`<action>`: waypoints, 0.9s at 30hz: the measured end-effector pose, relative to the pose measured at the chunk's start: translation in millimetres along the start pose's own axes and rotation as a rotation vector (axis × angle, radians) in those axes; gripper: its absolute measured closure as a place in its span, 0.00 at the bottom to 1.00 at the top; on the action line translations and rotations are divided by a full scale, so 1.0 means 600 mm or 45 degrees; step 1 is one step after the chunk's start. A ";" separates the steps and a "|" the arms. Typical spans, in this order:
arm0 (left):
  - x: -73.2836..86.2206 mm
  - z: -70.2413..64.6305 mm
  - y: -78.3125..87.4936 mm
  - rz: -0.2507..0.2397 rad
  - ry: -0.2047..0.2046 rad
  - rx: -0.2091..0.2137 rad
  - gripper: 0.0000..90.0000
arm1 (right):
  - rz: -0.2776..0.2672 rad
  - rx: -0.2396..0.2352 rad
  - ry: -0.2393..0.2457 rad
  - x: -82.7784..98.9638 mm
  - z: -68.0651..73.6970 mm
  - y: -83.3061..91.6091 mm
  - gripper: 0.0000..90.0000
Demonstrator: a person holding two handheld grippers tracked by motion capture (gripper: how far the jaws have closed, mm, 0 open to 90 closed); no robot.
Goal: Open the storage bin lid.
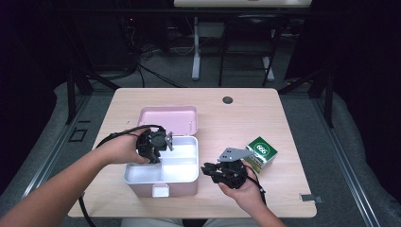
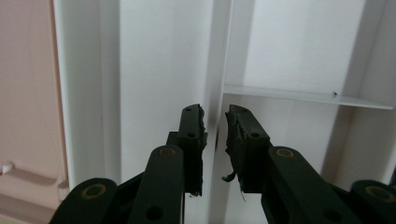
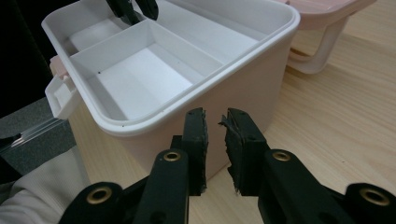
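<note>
White plastic tray (image 2: 159,56), divided into rectangular compartments.

Black gripper (image 1: 153,145), frayed pads (image 2: 233,135)

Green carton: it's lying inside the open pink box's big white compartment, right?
No. The green carton stands on the table, to the right of the open pink box, beside the right gripper. The high view shows it; the white compartments hold nothing.

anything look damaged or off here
Yes: the black pads on both tongs look torn and frayed at the edges, with shreds hanging loose. The pink box, its white tray and the green carton look intact.
</note>
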State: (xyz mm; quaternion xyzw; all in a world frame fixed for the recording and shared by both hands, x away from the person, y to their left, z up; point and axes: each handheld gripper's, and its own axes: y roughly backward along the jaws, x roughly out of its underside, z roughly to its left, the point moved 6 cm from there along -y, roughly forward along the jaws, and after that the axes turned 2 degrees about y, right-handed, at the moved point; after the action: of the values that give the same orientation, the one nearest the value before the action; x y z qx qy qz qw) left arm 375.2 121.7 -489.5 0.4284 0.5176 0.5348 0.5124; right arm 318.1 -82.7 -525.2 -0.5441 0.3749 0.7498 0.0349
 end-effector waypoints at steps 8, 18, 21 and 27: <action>-0.005 -0.004 -0.010 0.025 -0.024 0.008 0.88 | 0.014 -0.036 0.005 0.004 0.013 -0.009 0.88; -0.007 -0.006 -0.017 0.051 -0.061 0.013 0.96 | 0.032 -0.038 0.017 0.007 0.018 -0.017 0.85; -0.009 -0.005 -0.017 0.064 -0.067 0.017 0.96 | 0.028 -0.040 0.014 0.007 0.017 -0.017 0.85; -0.011 -0.006 -0.017 0.081 -0.078 0.014 0.97 | 0.024 -0.036 0.011 0.007 0.014 -0.017 0.84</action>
State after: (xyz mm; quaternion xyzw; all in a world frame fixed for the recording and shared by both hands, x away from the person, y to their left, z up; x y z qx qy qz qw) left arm 373.4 114.3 -499.6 0.4636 0.4906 0.5346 0.5085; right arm 314.3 -71.7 -532.8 -0.5441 0.3697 0.7530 0.0184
